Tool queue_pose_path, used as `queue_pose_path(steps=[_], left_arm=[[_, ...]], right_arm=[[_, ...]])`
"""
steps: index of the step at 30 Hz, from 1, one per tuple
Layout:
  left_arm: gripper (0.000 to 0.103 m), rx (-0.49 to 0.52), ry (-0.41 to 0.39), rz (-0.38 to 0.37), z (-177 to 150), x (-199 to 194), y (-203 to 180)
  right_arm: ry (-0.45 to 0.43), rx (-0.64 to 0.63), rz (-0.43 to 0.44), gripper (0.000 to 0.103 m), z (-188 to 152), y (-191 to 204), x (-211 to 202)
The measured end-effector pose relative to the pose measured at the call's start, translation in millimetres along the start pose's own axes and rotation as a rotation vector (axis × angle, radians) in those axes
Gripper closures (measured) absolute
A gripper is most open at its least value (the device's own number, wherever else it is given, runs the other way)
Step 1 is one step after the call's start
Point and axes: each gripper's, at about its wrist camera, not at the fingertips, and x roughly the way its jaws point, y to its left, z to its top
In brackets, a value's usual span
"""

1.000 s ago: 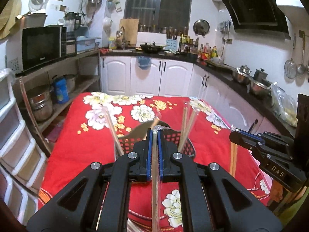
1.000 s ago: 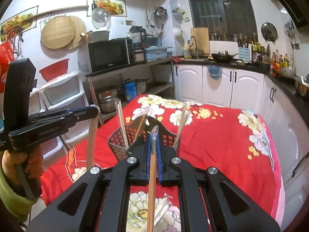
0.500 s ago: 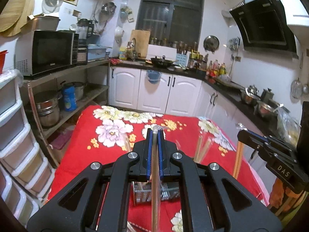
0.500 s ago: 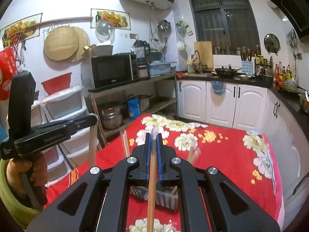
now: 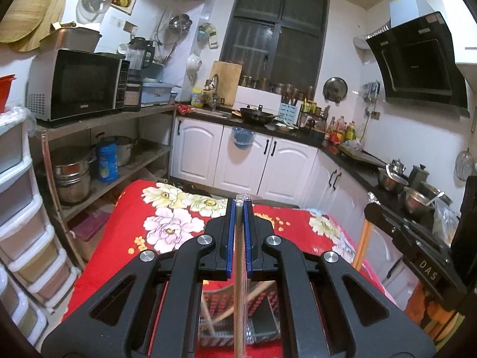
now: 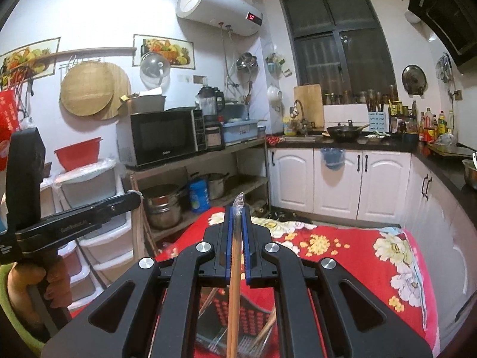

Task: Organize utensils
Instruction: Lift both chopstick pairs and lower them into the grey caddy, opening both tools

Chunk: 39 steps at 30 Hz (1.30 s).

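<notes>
Both black hand-held grippers are clamping down: the left gripper (image 5: 238,205) is pinching a plastic-sleeved wooden chopstick (image 5: 239,283), the right gripper (image 6: 237,208) another sleeved wooden chopstick (image 6: 234,283), each running out of frame below. The dark mesh utensil basket (image 6: 250,313) on the red floral tablecloth (image 6: 357,247) is sitting mostly hidden behind the arms (its contents barely readable).

- My basket (image 5: 238,313) sits near, on the table (image 5: 125,238).
- Far left: microwave (image 5: 77,85) on a shelf (image 5: 104,120).
- Far right: counter (image 5: 351,155).

left gripper (image 5: 238,205): black, blue pads, silver screws | right gripper (image 6: 237,208): same | green sleeve (image 6: 12,313)
</notes>
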Motion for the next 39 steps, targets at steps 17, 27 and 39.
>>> queue_pose_path(steps=[17,27,39], left_arm=[[0.102,-0.029,-0.057,0.020,-11.0,44.4,-16.4],[0.102,0.009,0.001,0.023,-35.4,73.1,-20.2],[0.102,0.013,0.094,0.002,-62.8,85.8,-11.8]], right_arm=[[-0.068,0.018,-0.025,0.097,-15.2,-18.5,28.3],[-0.028,0.030,-0.029,0.097,-40.2,-24.0,48.3],[0.059,-0.008,-0.047,0.097,-63.2,-22.2,48.1]])
